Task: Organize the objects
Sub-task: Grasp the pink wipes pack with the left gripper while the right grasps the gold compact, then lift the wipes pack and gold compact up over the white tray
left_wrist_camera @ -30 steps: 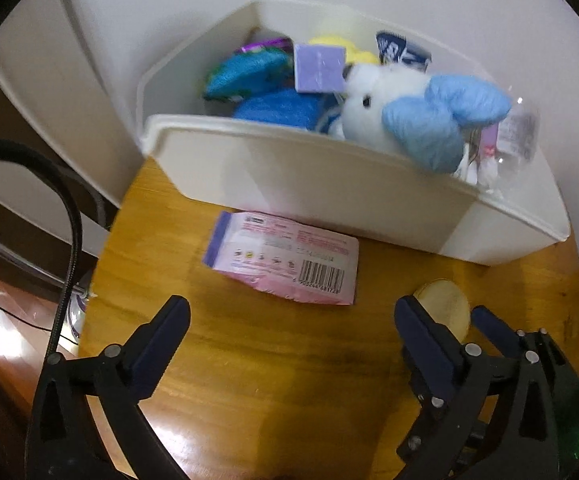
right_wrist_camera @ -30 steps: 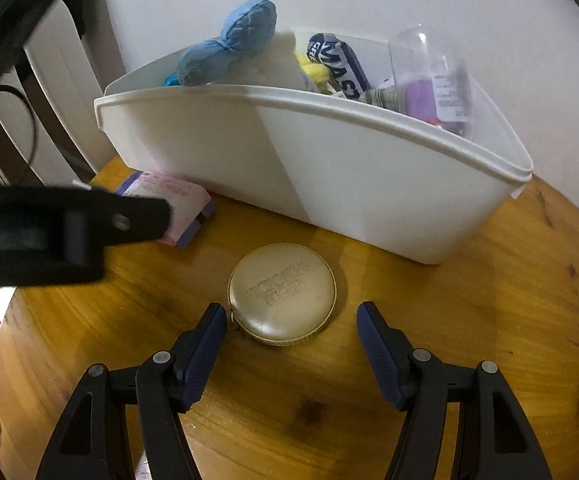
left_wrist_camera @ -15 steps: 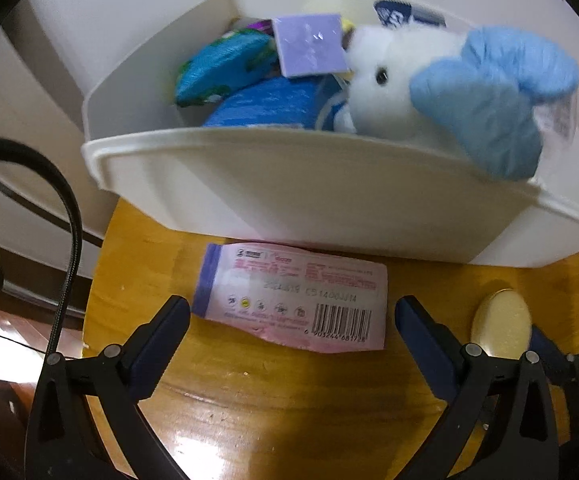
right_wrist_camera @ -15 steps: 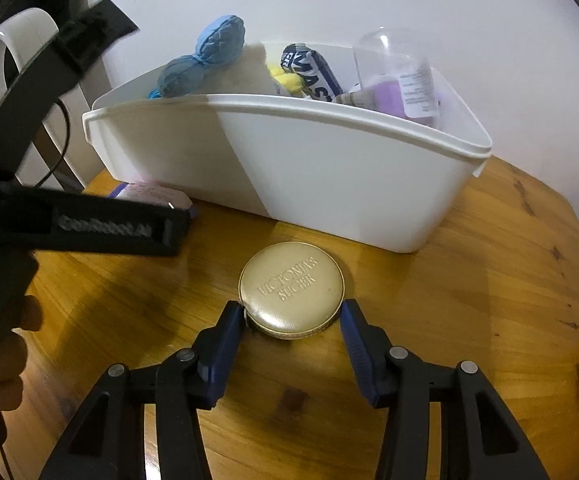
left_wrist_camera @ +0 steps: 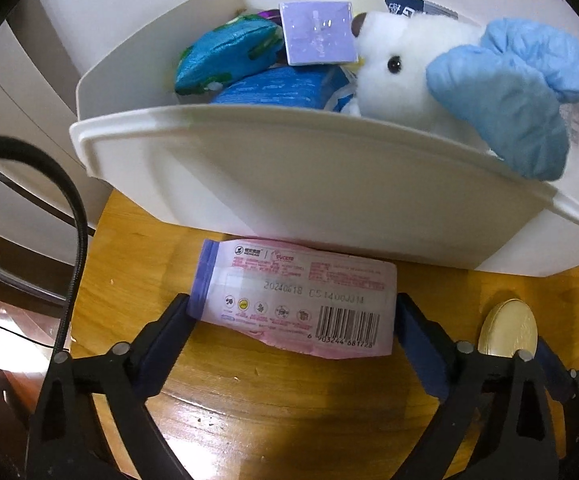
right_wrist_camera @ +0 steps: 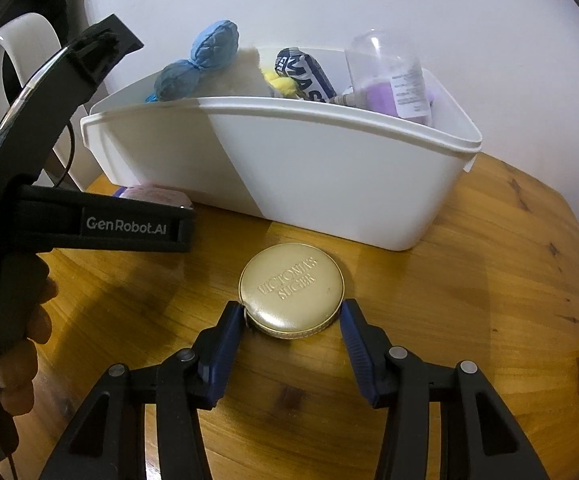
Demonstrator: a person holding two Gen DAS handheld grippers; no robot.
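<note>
Gold tin (right_wrist_camera: 291,289) now seemingly touched by closer right gripper (right_wrist_camera: 291,322).

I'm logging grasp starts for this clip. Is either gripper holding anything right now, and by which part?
Nothing is lifted yet. The left gripper brackets the pink packet at its short ends; the right gripper brackets the gold round tin at its rim. Both lie on the table.

**Two wrist views, one bin**

The left wrist camera is looking steeply down, close over the white bin (left_wrist_camera: 289,184) and wooden table (left_wrist_camera: 289,412); the right is sitting lower, facing the bin's (right_wrist_camera: 329,176) side; both are sharing the gold compact (right_wrist_camera: 291,289).
</note>
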